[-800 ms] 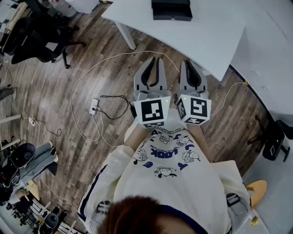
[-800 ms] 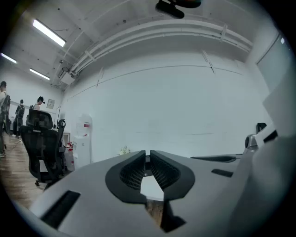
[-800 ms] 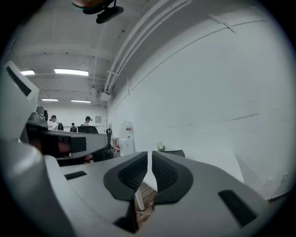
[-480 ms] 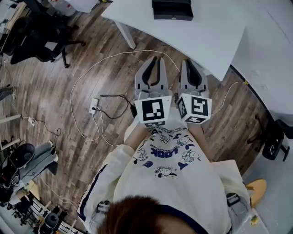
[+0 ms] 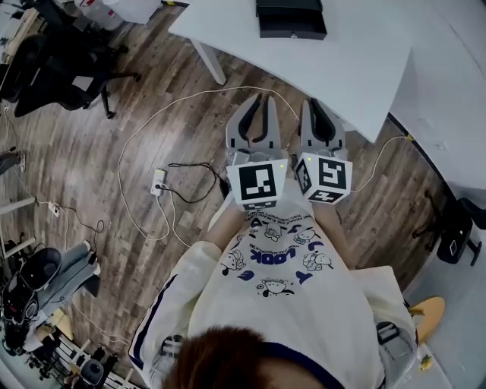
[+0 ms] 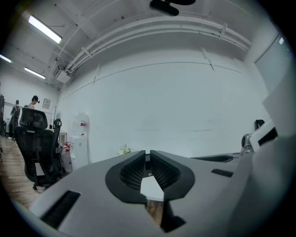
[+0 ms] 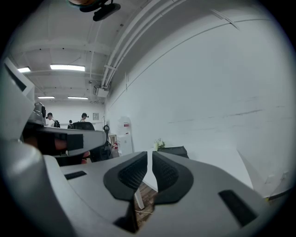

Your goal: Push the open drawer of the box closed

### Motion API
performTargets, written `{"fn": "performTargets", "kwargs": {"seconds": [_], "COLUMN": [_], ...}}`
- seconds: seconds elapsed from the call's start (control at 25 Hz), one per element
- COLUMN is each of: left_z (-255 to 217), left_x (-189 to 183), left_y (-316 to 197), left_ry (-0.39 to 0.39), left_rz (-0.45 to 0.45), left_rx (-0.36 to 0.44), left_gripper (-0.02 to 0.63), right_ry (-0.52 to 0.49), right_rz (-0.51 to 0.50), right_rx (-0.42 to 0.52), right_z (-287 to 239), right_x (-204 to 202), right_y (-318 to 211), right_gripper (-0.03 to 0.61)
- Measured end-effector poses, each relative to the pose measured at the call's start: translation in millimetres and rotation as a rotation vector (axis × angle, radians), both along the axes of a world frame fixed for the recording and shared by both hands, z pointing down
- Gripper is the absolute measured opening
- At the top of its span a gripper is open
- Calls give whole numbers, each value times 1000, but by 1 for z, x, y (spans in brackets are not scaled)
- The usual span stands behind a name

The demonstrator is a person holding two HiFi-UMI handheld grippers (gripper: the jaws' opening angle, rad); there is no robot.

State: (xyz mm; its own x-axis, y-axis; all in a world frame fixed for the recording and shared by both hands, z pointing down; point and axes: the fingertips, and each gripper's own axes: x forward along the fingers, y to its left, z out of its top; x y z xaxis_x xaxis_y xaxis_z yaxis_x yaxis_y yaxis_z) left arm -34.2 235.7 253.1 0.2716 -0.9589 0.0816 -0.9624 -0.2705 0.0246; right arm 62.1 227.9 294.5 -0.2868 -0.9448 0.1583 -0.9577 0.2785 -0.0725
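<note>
The box [image 5: 291,17] sat on the far part of the white desk [image 5: 345,68], its dark front turned toward the person. From that angle it was hard to tell how far the drawer stood out. The push itself had not begun, and this looked like the approach stage. Both tools were well short of the box, held side by side close to the person's chest, over the wooden floor [image 5: 144,114] on the near side of the desk's edge. The left gripper [image 5: 260,100] had its jaws brought together at the tips with nothing between them. The right gripper [image 5: 314,105] was likewise pinched nearly closed and empty, and it pointed roughly toward the box, slightly right of it. The next move would probably call for reaching forward across the desk, bringing one gripper's closed tips flat against the drawer front, and pressing straight in. Because the box looked light, the other gripper might have needed to steady it from behind.
</note>
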Motion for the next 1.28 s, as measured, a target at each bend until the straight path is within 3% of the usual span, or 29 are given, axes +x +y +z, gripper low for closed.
{"fn": "performTargets", "kwargs": {"seconds": [0.6, 1.28], "left_z": [23, 43], "left_x": [-36, -10], "left_y": [-68, -186], "left_ry": [8, -13], "left_rz": [-7, -13], "left_rx": [-54, -110], "left_gripper": [40, 40], "right_ry": [-17, -13], "right_rz": [4, -22], "right_rx": [-90, -147], "right_z": [34, 56], "right_x": [-35, -13], "right_y": [-62, -181], "right_gripper": [49, 49]}}
